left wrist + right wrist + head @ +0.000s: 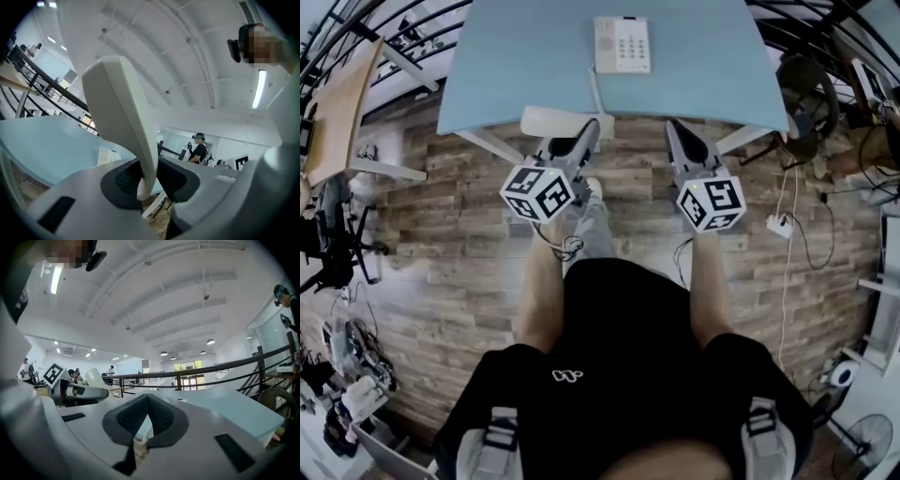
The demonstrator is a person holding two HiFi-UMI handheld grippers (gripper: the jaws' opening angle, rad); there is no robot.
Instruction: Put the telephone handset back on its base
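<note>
The cream telephone base [622,44] with its keypad lies at the far middle of the light blue table [516,66]. My left gripper [592,127] is shut on the cream handset [565,122], which it holds crosswise just off the table's near edge, in front of the base. In the left gripper view the handset [123,117] rises curved from between the dark pads [125,179]. A pale cord [593,89] runs from the base toward the handset. My right gripper [673,127] hovers beside it at the table edge, shut with nothing in it [148,398].
Below the grippers is wood-plank floor [459,234], with the person's legs in the middle. White table legs [492,145] slant down at both sides. A fan [806,94] and a power strip [779,226] with cables sit right; a wooden desk [337,108] stands left.
</note>
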